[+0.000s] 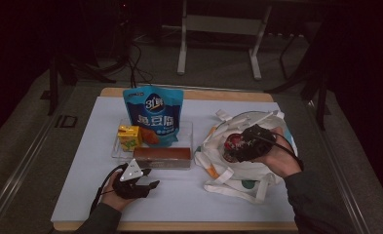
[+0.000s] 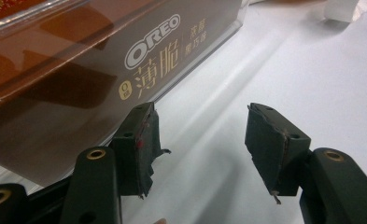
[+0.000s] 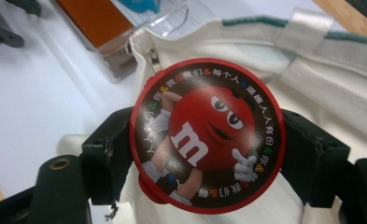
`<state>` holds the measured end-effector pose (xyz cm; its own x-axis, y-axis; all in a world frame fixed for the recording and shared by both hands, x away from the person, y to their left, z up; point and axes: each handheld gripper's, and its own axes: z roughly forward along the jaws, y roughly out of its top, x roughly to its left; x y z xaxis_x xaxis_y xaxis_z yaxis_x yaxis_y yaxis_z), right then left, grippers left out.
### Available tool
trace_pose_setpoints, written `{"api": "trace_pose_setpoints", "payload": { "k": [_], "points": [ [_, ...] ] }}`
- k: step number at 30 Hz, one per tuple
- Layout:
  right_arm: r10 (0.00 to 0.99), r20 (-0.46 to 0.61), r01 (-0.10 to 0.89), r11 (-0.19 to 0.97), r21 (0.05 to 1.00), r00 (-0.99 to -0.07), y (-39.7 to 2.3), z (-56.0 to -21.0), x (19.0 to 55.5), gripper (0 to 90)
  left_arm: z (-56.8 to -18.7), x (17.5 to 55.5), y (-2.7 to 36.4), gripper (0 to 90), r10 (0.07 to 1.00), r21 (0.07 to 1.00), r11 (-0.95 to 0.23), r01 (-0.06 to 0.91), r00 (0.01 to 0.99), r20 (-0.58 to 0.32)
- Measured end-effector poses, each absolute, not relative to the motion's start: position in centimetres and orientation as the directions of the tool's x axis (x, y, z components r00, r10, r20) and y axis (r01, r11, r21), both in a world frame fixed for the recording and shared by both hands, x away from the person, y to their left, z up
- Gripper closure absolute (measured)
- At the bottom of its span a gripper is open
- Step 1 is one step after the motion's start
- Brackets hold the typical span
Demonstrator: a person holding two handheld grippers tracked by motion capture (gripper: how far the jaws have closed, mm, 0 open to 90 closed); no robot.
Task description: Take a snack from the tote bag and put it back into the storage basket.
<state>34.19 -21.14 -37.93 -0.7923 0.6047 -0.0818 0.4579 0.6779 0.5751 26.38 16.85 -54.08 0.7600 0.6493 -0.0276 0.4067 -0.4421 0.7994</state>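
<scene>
A dim room. The counter, white-topped with a wooden edge, sits on a grey carpeted floor. At the top centre of the frame stands a pale metal frame; black cables trail at upper left.

My left claw rises from bottom of frame, two black jaws standing apart, nothing between them, only bare white table in gap. Pads worn, tape edges ragged; red mark on left pad. Brown Oreo box fills upper left, lying behind clear plastic wall, white logo and gold lettering facing me. Left jaw tip sits just beside box's lower edge; contact unclear. Box's shadow on table runs diagonally toward upper right. White object, cut off, upper right corner.
</scene>
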Motion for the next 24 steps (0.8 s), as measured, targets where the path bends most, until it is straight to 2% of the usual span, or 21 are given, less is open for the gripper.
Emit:
{"api": "trace_pose_setpoints", "payload": {
  "k": [24],
  "points": [
    [0.538, -0.060, 0.386, 0.674, 0.630, -0.841, -17.7, -36.0, 33.9, 25.7, -54.1, 26.4, 16.9, 43.7, 0.648, 0.799, -0.442, 0.407, 0.761, -0.029]
  ]
}}
